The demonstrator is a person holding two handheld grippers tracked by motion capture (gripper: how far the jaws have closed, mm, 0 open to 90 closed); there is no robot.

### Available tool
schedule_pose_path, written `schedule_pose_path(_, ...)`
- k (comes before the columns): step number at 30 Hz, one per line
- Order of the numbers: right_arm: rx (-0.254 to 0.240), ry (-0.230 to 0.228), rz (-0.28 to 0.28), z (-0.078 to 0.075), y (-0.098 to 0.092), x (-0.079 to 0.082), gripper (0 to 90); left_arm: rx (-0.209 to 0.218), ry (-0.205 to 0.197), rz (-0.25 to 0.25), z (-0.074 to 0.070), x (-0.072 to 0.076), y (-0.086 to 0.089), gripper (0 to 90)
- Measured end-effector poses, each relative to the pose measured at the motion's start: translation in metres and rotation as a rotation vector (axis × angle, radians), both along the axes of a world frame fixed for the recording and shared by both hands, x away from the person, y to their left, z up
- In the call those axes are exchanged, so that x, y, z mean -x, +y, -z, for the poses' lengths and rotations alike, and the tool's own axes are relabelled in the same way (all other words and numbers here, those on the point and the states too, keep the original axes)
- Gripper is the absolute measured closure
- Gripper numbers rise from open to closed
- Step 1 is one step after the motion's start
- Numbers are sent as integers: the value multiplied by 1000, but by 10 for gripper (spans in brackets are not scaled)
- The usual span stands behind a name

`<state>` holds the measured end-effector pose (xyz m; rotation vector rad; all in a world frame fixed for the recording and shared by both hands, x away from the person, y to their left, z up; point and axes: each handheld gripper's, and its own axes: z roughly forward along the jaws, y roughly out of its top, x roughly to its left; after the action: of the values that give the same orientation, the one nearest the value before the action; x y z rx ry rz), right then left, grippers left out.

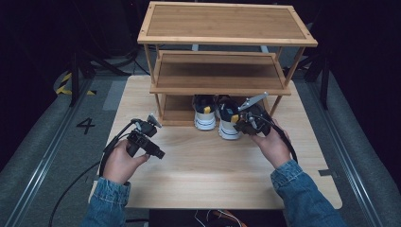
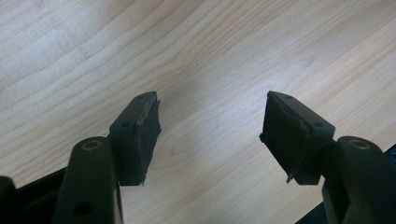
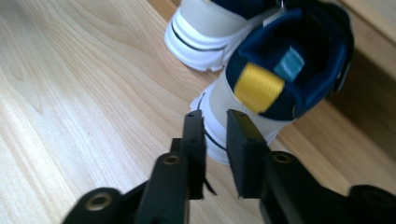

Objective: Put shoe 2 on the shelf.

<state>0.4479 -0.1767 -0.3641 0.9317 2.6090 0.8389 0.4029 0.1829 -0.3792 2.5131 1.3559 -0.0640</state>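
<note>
Right gripper (image 3: pixel 215 122) is seen with its jaws drawn nearly together, a narrow gap between the pads and nothing gripped; just ahead of its tips stands the heel of a white and navy sneaker with a yellow pull tab (image 3: pixel 261 88). A second matching sneaker (image 1: pixel 204 113) sits just beyond, both toes tucked under the lowest shelf of a three-tier bamboo rack (image 1: pixel 222 71). Left gripper (image 2: pixel 210 135) is held spread wide over the bare pale wooden table (image 2: pixel 93 46), well apart from the shoes. If the shoe is to be pushed in, the heel is best pressed squarely, low on the sole. Room is tight by the rack's right post (image 1: pixel 276 104); open tabletop lies behind.
</note>
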Motion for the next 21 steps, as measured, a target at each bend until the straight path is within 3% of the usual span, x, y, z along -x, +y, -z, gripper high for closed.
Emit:
schedule_pose_path(1, 0, 0, 0, 0, 0, 0, 805, 1, 0, 2, 0, -1, -1, 369)
schedule_pose_path(4, -15, 28, 21, 18, -3, -7, 862, -5, -2, 12, 1, -2, -3, 370)
schedule_pose_path(10, -7, 19, 54, 35, 0, -16, 897, 2, 3, 11, 1, -2, -3, 370)
schedule_pose_path(15, -46, 34, 49, 37, 2, -21, 898, 0, 5, 8, 3, -1, -1, 370)
schedule_pose_path(21, -33, 13, 41, 38, 10, -30, 899, -2, 4, -1, 1, 3, 2, 370)
